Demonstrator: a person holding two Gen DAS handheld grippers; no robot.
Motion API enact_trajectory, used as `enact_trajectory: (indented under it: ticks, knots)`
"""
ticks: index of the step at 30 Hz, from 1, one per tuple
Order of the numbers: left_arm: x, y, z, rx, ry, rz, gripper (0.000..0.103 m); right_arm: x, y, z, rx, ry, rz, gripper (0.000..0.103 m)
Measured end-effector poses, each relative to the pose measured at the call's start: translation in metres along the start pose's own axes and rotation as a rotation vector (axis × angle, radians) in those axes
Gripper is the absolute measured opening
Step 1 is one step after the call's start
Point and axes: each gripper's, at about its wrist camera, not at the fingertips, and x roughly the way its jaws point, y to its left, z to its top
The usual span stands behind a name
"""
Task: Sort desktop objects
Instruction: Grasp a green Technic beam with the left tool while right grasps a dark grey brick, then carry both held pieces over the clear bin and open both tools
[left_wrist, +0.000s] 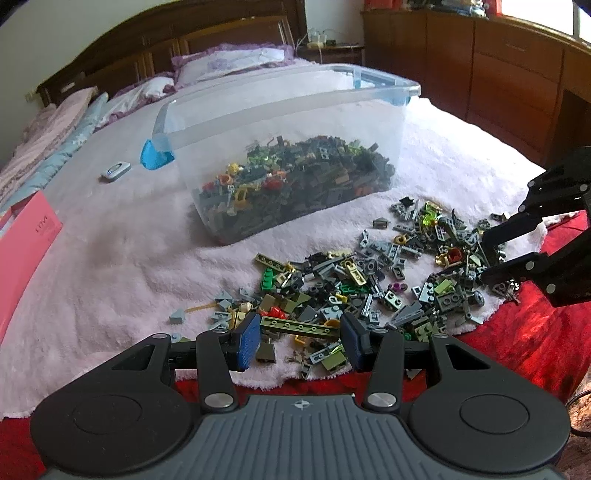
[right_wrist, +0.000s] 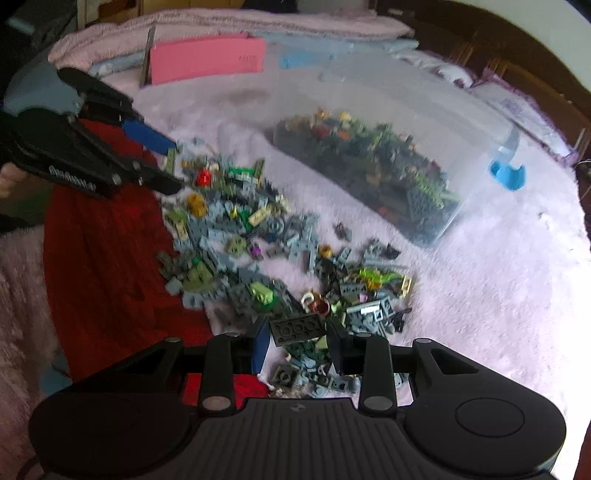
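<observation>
Left wrist: tongs (left_wrist: 299, 338) level, straddling olive plate (left_wrist: 300, 328).

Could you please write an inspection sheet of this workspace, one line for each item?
Surface: pale pink fluffy blanket over a red cover, on a bed.
Job's things: loose pile of small building bricks on the blanket; clear plastic bin behind it, partly filled with bricks.
Clutter: pink box at the blanket's edge; small white device near the bin.
Grippers: left claw holds a long olive plate between its pads; right claw grips a dark grey studded brick.
Cables: dark cable at the right edge; wires on the nightstand.
Surroundings: wooden headboard, pillows, wooden cabinets.
</observation>
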Motion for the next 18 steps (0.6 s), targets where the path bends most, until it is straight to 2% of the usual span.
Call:
enact_trajectory:
  ticks: [5,13,18]
  knots:
    - [-0.007,0.0,0.004,-0.004,-0.028,-0.005,0.047,-0.014,0.007,0.005,0.058,-0.067,-0.04,0.036]
    - [-0.018,0.004,0.015,-0.03,-0.071,-0.009,0.047,-0.018,0.001,0.006,0.385,-0.162,-0.086,0.036]
    - [-0.026,0.006,0.028,-0.031,-0.11,-0.015,0.048,-0.024,-0.003,0.016,0.436,-0.194,-0.104,0.036]
